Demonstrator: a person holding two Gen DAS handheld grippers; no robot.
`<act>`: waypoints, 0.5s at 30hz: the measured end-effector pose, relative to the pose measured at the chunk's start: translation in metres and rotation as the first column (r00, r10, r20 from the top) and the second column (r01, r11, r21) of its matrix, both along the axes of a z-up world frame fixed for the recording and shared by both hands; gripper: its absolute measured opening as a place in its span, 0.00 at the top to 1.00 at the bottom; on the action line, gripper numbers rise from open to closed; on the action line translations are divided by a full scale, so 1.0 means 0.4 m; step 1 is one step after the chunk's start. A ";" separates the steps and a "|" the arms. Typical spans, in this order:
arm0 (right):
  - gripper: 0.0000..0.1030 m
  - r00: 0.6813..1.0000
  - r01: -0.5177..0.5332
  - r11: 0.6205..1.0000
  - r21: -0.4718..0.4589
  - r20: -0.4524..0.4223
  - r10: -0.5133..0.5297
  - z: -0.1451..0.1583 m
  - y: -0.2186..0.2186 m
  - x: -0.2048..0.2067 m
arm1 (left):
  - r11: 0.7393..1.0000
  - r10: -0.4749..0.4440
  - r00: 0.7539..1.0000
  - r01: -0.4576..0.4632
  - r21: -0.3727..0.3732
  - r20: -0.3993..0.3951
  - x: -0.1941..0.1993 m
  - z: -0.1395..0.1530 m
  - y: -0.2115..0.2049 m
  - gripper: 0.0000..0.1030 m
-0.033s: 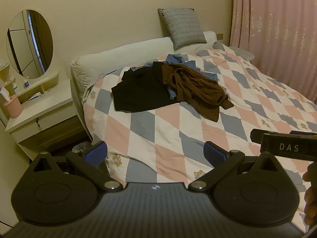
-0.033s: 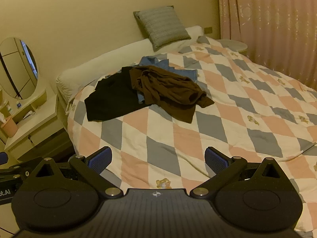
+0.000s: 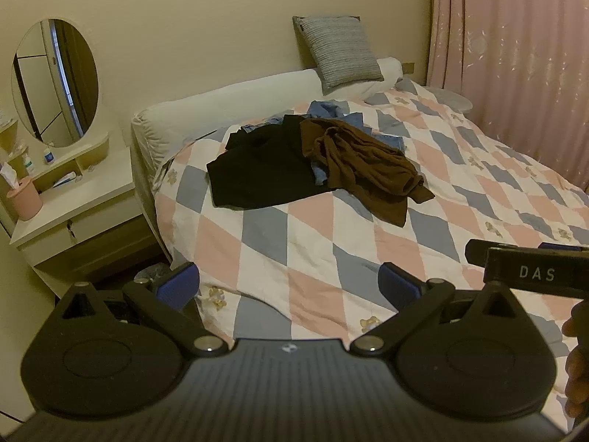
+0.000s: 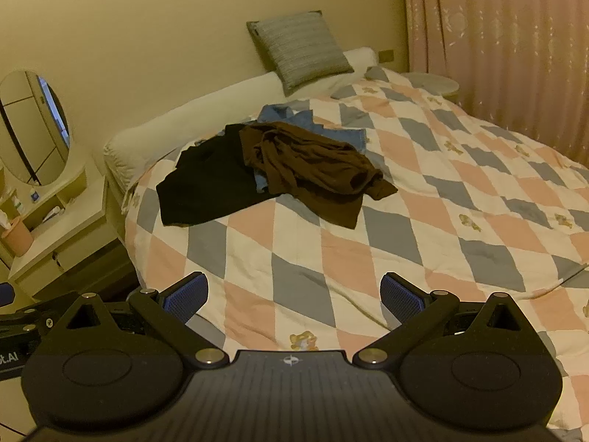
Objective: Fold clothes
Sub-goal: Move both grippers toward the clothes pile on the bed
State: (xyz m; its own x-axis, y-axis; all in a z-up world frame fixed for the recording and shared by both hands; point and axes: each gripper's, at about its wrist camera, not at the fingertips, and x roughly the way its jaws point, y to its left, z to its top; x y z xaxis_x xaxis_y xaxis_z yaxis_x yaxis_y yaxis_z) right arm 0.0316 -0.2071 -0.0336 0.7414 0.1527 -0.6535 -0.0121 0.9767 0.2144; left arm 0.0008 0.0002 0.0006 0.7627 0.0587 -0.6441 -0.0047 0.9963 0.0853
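— Nothing has moved since the earlier frames, has it?

— No. Both views match them: grippers, clothes and bedding sit where they were.

— Start close in, then.

— Right below the lens, the left gripper (image 3: 289,285) has its blue-padded fingers spread wide with nothing between them, hovering over the near edge of the diamond-patterned quilt (image 3: 331,258). Just to its right, a black bar lettered "DAS" pokes in, part of the right gripper's body, with the fingertips of a hand (image 3: 576,364) at the frame's edge.

— And the right one?

— The right gripper (image 4: 294,294) is likewise wide apart and empty, over the same quilt. To its left, a slice of the other tool's body shows.

— Where are the clothes?

— Well ahead of both grippers, in a loose heap towards the head of the bed. From the left gripper, the black garment (image 3: 261,169) lies ahead and slightly left, fairly flat. The brown garment (image 3: 368,169) is crumpled ahead and slightly right, overlapping the black one's edge. A blue garment (image 3: 327,108) peeks out beneath and behind them.

— Beyond that?

— A long white bolster (image 3: 228,99) runs along the headboard end, with a grey striped cushion (image 3: 340,51) propped against the wall. Far left stands a white dressing table (image 3: 73,199) with an oval mirror (image 3: 55,81) and a pink cup (image 3: 25,199). Far right hangs a pink curtain (image 3: 515,55).
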 end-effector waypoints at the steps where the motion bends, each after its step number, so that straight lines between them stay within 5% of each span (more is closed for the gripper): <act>1: 0.00 1.000 -0.001 1.000 0.009 0.000 0.001 0.000 0.001 0.001 | 1.000 0.001 1.000 -0.001 0.000 -0.001 0.001 0.001 0.000 0.01; 15: 0.00 1.000 0.008 1.000 0.009 0.018 -0.008 0.003 -0.037 0.012 | 1.000 -0.003 1.000 0.002 -0.028 -0.015 0.010 0.011 0.009 0.01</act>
State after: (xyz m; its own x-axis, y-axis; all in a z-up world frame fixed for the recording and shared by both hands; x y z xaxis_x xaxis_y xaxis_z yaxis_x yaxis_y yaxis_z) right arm 0.0362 -0.2217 -0.0324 0.7539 0.1524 -0.6390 -0.0084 0.9749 0.2225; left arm 0.0048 0.0038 0.0050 0.7527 0.0385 -0.6572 -0.0012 0.9984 0.0571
